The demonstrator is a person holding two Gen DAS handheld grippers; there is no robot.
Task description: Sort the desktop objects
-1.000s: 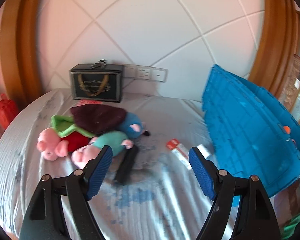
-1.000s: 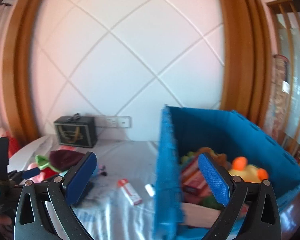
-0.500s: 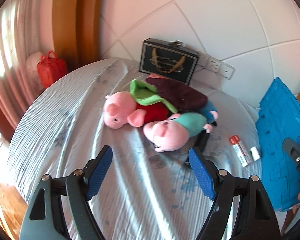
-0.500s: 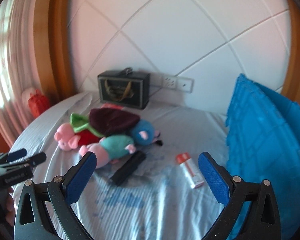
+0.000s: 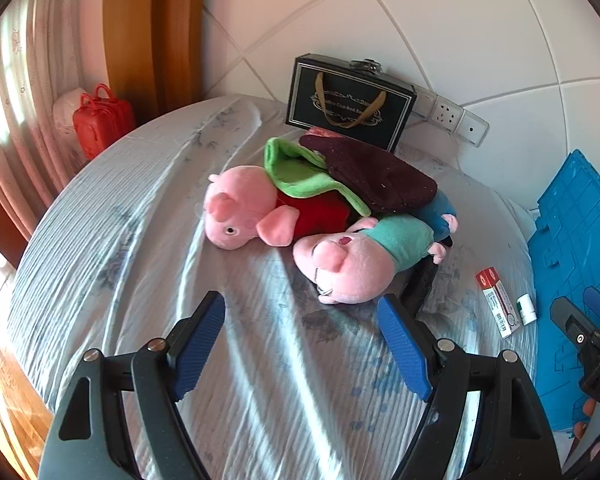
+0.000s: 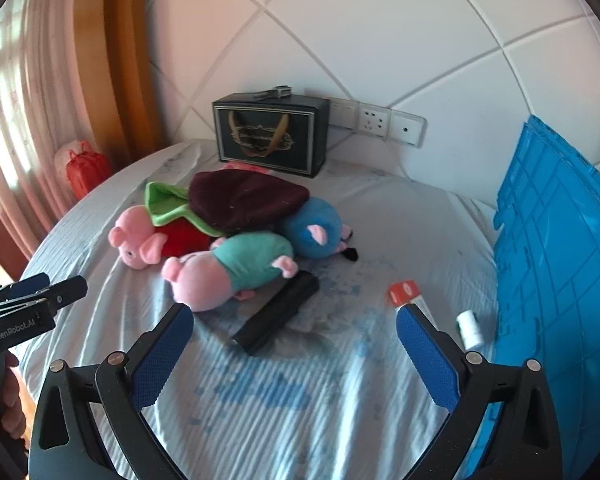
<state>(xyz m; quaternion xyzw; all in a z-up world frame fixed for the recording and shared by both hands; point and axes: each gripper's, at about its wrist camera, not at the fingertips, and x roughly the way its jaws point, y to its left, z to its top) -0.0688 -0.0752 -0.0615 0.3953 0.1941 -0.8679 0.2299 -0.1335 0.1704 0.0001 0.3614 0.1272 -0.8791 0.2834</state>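
Here, left to right: a small red suitcase-shaped case [image 5: 102, 120] stands at the far left edge of the round surface covered in pale striped cloth [image 5: 140, 264]. The left hand-held gripper [image 5: 300, 344] hovers above bare cloth, its blue-padded jaws spread apart with nothing between them. Beyond it lies a pile of soft toys: a pink plush pig in a red dress [image 5: 256, 212], a green-lined dark maroon fabric piece [image 5: 376, 176] draped over it, a pink plush pig in a teal shirt [image 5: 364, 260] nearest the jaws, and a blue plush toy [image 6: 312, 228] behind. A black gift box with gold handles [image 5: 348, 100] stands against the white tiled wall. A long black rectangular case [image 6: 278, 316] lies partly under the teal-shirted pig. The right hand-held gripper [image 6: 292, 356] hangs over the cloth near this case, jaws likewise parted and empty. Further right lie a red-and-white carton [image 5: 496, 300] and, just beside it, a small white bottle with a green band [image 5: 526, 308]. A blue plastic crate [image 6: 560, 248] closes the right edge.
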